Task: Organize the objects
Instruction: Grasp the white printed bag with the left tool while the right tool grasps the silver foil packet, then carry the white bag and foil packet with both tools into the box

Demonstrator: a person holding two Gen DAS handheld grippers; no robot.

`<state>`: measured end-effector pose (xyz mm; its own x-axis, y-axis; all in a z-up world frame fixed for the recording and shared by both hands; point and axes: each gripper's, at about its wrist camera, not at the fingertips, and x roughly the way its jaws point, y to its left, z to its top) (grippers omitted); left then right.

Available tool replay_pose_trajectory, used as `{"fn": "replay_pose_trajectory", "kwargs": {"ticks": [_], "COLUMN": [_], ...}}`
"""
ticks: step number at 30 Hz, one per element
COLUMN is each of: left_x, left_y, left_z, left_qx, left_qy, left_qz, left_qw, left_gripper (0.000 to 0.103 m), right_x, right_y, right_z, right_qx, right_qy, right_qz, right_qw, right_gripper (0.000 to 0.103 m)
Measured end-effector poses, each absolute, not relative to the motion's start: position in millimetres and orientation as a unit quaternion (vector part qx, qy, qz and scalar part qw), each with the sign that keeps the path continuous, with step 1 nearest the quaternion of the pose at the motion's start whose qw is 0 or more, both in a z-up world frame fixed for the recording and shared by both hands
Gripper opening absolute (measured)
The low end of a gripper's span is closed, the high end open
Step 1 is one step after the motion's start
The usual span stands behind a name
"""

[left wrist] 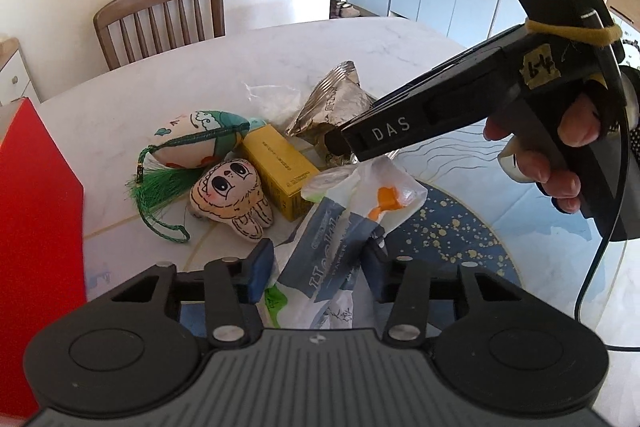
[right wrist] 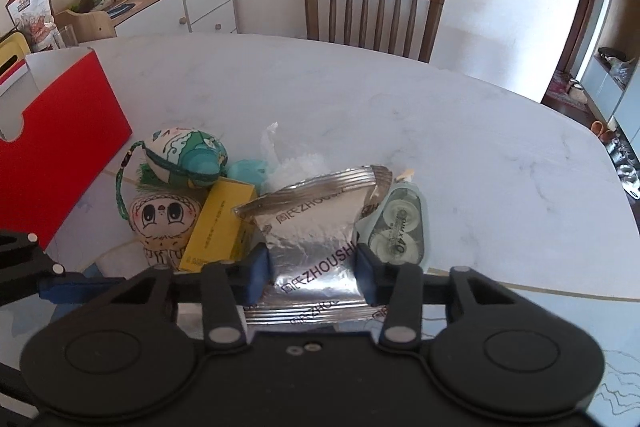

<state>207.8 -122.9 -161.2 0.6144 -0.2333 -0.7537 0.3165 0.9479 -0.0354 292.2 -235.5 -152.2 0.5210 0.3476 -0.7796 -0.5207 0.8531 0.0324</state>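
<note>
glossy foil pouch [right wrist: 308, 239], matt cloth doll [left wrist: 228, 195]

Red cardboard box [left wrist: 40, 227] cut off by the left edge in both wrist views, inside not visible; small turquoise plastic thing [right wrist: 248, 173] mostly hidden behind egg-shaped painted fabric pouch [right wrist: 186, 161] and yellow oblong carton [right wrist: 218, 227], kind not tellable; lower end of crinkled silver foil packet [right wrist: 312, 243] hidden under right tool [right wrist: 311, 269]; white-and-blue printed plastic wrapper [left wrist: 340, 227] partly covered by left tool [left wrist: 318, 263], lettering only half readable; small print on carton too small to read; cluttered shelf items on white sideboard [right wrist: 200, 3] too small to name
</note>
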Motion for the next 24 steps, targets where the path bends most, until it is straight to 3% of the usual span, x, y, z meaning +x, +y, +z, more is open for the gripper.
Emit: {"fn": "replay_pose_trajectory", "kwargs": {"ticks": [9,10,11,12,24], "left_x": [195.6,193.0,190.0,187.8,161.2], "left_y": [-117.6,-117.2,-116.8,-116.2,-98.9], "left_z": [-138.7,-135.3,-132.4,-129.4,-106.4], "left_qx": [0.006,0.003,0.000,-0.002,-0.042], "left_qy": [0.403,0.400,0.398,0.399,0.382], "left_qz": [-0.162,-0.163,-0.165,-0.165,-0.150], "left_qw": [0.901,0.902,0.902,0.902,0.911], "left_gripper": [0.040,0.037,0.023,0.021,0.015], "right_x": [278.1,275.5,274.1,271.9,239.9], "right_y": [-245.9,-246.4,-246.2,-246.3,-233.7], "right_z": [-129.0,-126.3,-123.3,-119.3,-80.5], "right_qx": [-0.092,-0.093,-0.093,-0.094,-0.106], "right_qy": [0.409,0.407,0.405,0.403,0.376], "right_qz": [0.249,0.248,0.248,0.248,0.248], "right_qw": [0.873,0.874,0.875,0.876,0.887], "right_gripper": [0.043,0.043,0.043,0.043,0.043]}}
